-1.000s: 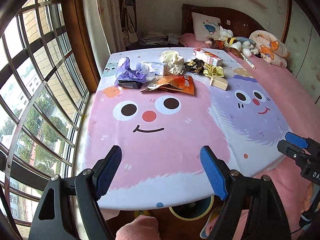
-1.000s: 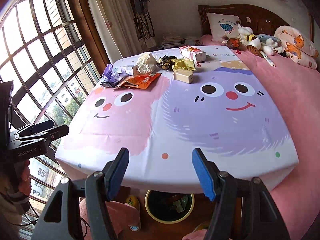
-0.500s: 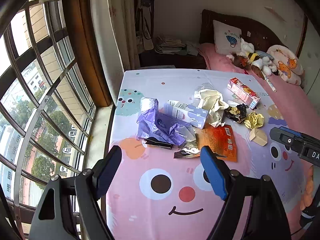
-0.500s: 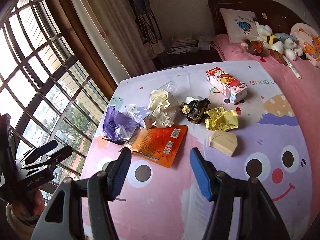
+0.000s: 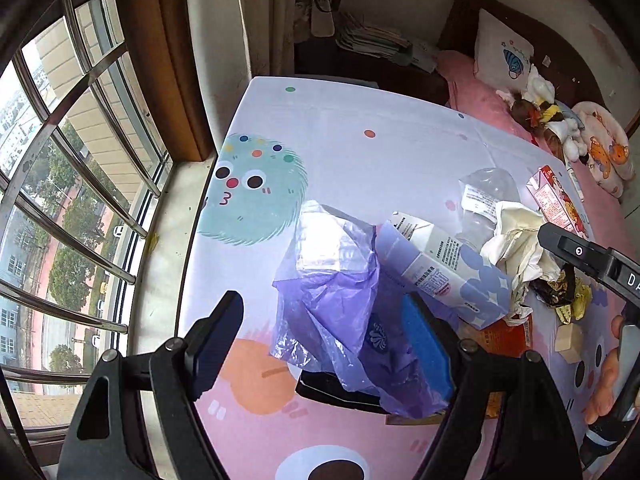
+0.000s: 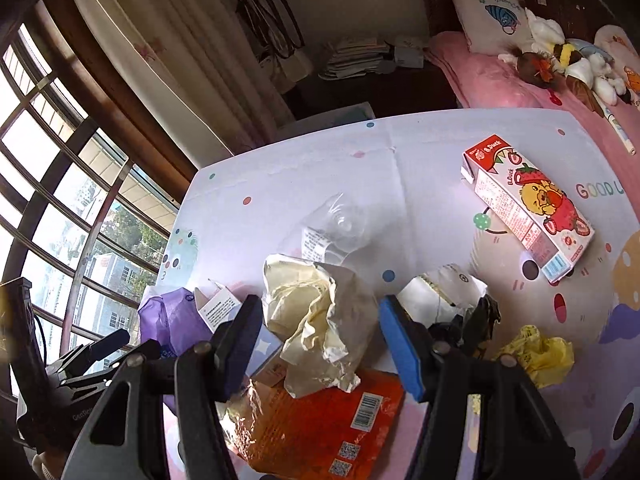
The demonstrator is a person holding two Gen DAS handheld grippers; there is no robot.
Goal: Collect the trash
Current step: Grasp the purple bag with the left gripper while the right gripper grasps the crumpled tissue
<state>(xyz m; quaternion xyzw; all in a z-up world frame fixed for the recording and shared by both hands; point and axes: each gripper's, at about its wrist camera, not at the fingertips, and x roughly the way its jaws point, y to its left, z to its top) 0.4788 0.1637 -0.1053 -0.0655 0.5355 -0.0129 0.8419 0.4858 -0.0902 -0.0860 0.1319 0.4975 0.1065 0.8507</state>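
Note:
Trash lies in a heap on the cartoon-print table cover [image 5: 360,160]. My left gripper [image 5: 324,340] is open, its jaws on either side of a crumpled purple plastic bag [image 5: 332,300]. A lilac-and-white carton [image 5: 444,268] lies just right of the bag. My right gripper [image 6: 320,344] is open around a crumpled cream paper wad [image 6: 320,312], above an orange foil packet [image 6: 320,424]. A red strawberry carton [image 6: 528,204], a yellow wrapper [image 6: 536,352], a black wrapper [image 6: 480,320] and a clear plastic cup [image 6: 340,224] lie nearby.
A barred window [image 5: 60,200] and curtain run along the left. A pink bed with pillow [image 6: 492,8] and plush toys [image 6: 560,60] lies at the far right. A small beige block [image 5: 570,338] sits on the cover. The left gripper shows in the right wrist view [image 6: 80,364].
Both grippers have moved forward and down across the table to the trash heap. The left now brackets the purple bag, the right the cream paper wad. Both stay open.

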